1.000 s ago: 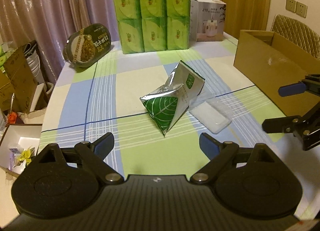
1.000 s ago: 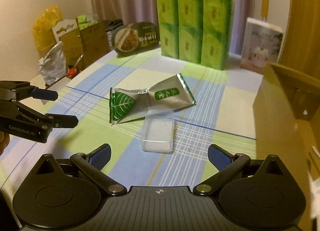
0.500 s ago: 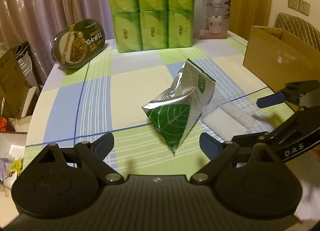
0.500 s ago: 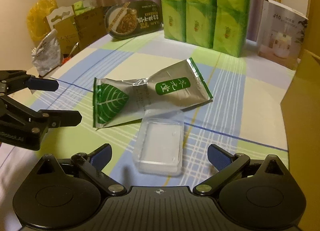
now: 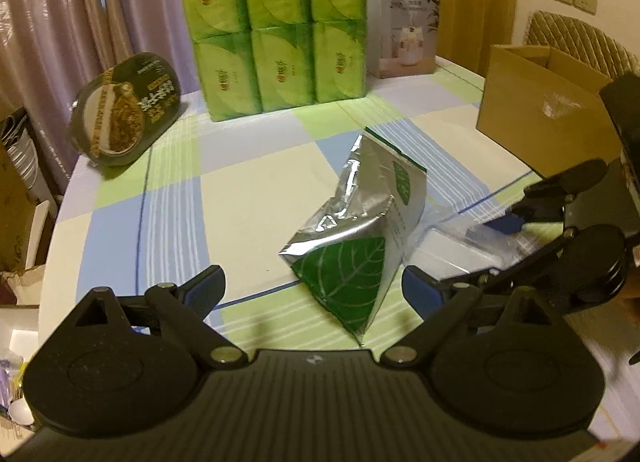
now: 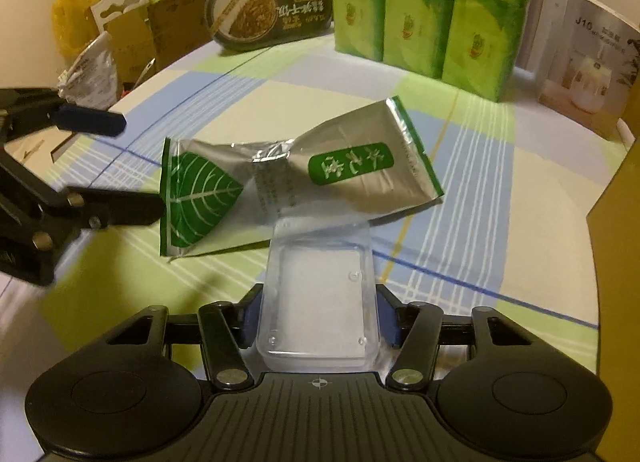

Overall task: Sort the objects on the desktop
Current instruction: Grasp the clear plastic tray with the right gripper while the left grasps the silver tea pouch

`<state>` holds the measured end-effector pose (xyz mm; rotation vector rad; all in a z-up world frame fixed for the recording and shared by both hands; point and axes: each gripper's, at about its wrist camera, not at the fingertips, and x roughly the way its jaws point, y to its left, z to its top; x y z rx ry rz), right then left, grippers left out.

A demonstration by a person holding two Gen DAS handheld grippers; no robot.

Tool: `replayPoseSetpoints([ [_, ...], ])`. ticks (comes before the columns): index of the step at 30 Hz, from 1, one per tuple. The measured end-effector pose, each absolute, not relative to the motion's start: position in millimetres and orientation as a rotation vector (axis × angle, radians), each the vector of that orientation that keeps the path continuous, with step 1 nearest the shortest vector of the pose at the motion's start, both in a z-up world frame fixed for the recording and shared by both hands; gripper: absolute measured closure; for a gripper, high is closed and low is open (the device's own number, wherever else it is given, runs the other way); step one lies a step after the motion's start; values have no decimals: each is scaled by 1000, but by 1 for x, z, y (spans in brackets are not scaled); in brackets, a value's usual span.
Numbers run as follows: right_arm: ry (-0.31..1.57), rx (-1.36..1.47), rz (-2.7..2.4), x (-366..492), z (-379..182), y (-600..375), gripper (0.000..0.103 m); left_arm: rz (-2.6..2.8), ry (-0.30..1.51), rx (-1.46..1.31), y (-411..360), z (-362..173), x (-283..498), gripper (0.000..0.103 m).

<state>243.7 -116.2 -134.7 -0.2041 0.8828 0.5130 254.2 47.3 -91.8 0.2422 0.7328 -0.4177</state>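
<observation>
As jaws close: clear box (image 6: 320,314) between

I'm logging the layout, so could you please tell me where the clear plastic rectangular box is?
In the right wrist view, the clear plastic box lies low centre on the checked tablecloth, between the closing right gripper fingers, its far edge under the silver-green foil pouch.

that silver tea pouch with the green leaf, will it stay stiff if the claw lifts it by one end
Probably floppy: the silver tea pouch is creased and twisted mid-length. It looks flat and nearly empty, so likely light. Its glossy foil may slip, and one edge overlaps the clear plastic box.
</observation>
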Motion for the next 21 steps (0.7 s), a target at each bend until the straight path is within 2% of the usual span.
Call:
replayPoseSetpoints([
  [10, 836, -238, 465, 242, -118, -137, 49, -523, 735, 341, 12, -95, 289, 6],
  [21, 853, -219, 430, 241, -120, -159, 49, -686, 941, 480, -37, -122, 346, 6],
])
